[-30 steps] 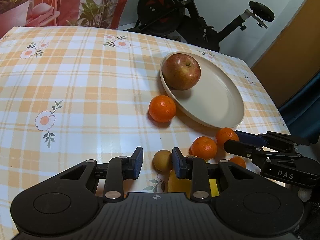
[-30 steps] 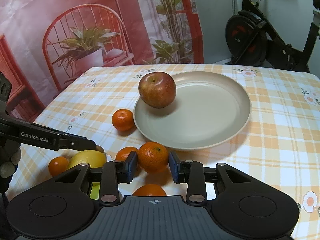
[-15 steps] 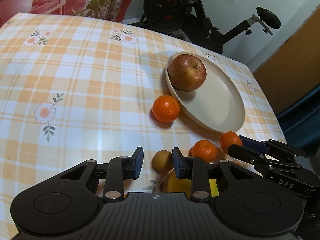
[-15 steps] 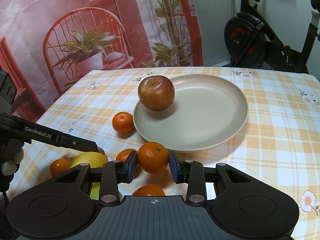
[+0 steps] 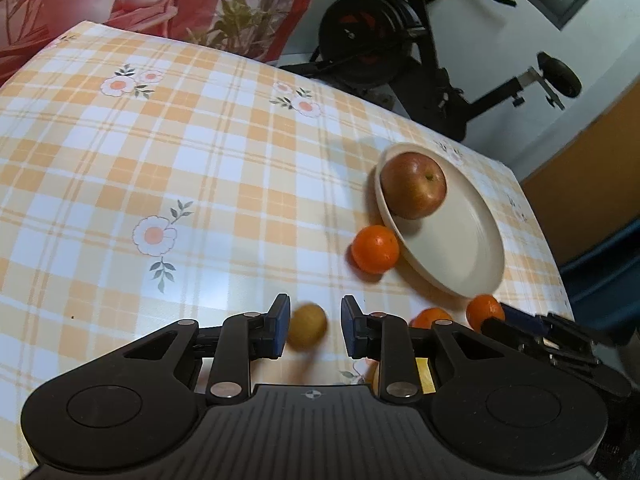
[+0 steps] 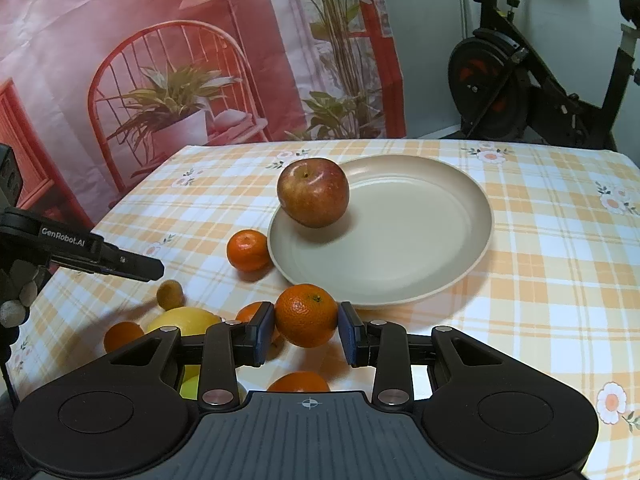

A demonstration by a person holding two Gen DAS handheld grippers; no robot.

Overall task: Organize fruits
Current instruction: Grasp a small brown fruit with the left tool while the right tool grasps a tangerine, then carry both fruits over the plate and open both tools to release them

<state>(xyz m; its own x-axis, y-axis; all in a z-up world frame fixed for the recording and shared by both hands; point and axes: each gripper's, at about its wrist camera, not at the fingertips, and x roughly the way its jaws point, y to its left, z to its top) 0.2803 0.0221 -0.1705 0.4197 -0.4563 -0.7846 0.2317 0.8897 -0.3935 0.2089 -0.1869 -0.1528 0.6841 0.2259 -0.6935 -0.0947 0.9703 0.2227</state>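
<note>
The right gripper (image 6: 306, 322) pinches a mandarin (image 6: 306, 314) between its blue pads, both pressed to the fruit's sides. The mandarin's green stem button faces up and a little away from the camera. It sits just in front of the near rim of the beige plate (image 6: 400, 248), not on it.

An apple (image 6: 313, 193) rests on the plate's left edge. Its stem hollow points up, tipped slightly toward the camera. A second mandarin (image 6: 248, 250) lies on the checked tablecloth (image 6: 540, 280), touching the plate's left rim.

The left gripper (image 5: 312, 326) has its jaws closing. In its own view a small yellow-brown fruit (image 5: 307, 330) shows in the gap, close against the left pad and clear of the right one, so it is not pinched. From the right wrist view this fruit appears to lie on the cloth just below the fingertips.

A lemon (image 6: 184, 322) lies beside it, long axis running roughly across the right wrist view, with more mandarins (image 6: 122, 334) around it
</note>
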